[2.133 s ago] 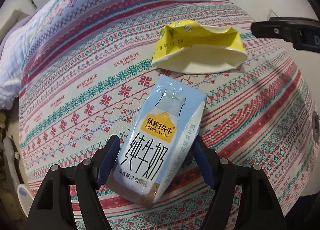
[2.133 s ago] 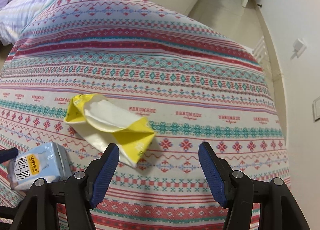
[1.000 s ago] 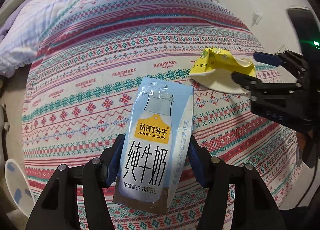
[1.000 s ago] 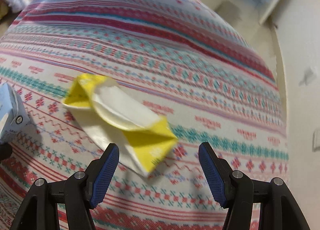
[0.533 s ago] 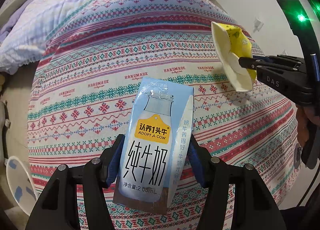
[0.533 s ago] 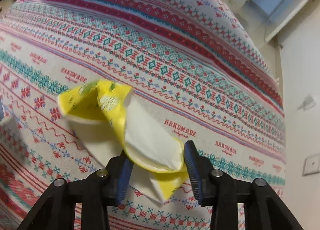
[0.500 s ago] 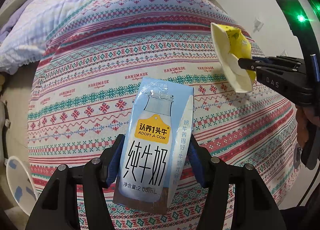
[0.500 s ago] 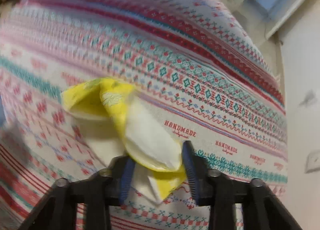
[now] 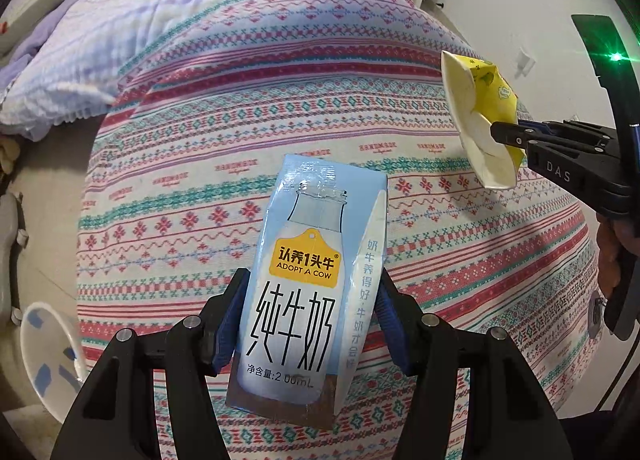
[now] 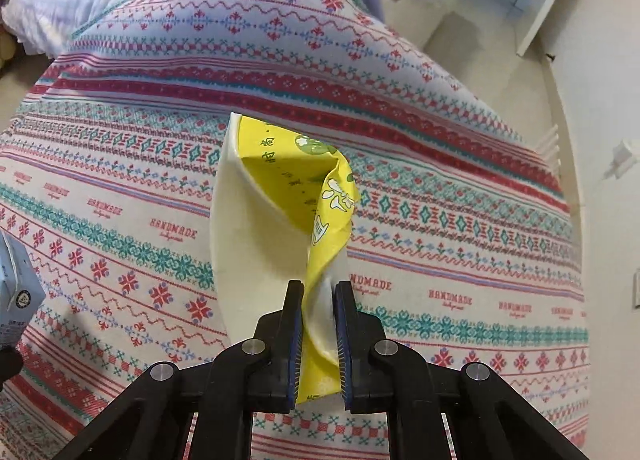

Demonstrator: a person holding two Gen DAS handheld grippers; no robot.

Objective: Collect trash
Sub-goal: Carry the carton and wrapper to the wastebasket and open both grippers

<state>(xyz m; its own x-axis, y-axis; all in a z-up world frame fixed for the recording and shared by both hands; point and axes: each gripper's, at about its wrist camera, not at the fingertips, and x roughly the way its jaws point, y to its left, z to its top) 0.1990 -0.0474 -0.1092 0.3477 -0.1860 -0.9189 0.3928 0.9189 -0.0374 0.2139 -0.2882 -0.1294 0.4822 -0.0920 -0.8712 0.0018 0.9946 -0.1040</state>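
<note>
A light-blue milk carton (image 9: 308,284) with a yellow label stands upright between the blue pads of my left gripper (image 9: 310,320), which is shut on it above the patterned bedspread (image 9: 224,148). A crumpled yellow and white paper wrapper (image 10: 280,220) hangs lifted off the bed, pinched at its lower end by my right gripper (image 10: 318,320), shut on it. In the left wrist view the same wrapper (image 9: 478,116) shows at the right with the right gripper (image 9: 508,136) clamped on it. A corner of the carton (image 10: 16,292) shows at the left edge of the right wrist view.
A pale quilted blanket (image 9: 132,44) lies bunched at the far left of the bed. A white dish (image 9: 44,356) sits on the floor at lower left. A white wall (image 9: 520,4) with an outlet runs along the bed's right side. White furniture (image 10: 432,0) stands beyond the bed.
My right gripper closed on the yellow wrapper and lifted it off the bedspread; it now hangs upright. My left gripper kept its hold on the milk carton and rose a little.
</note>
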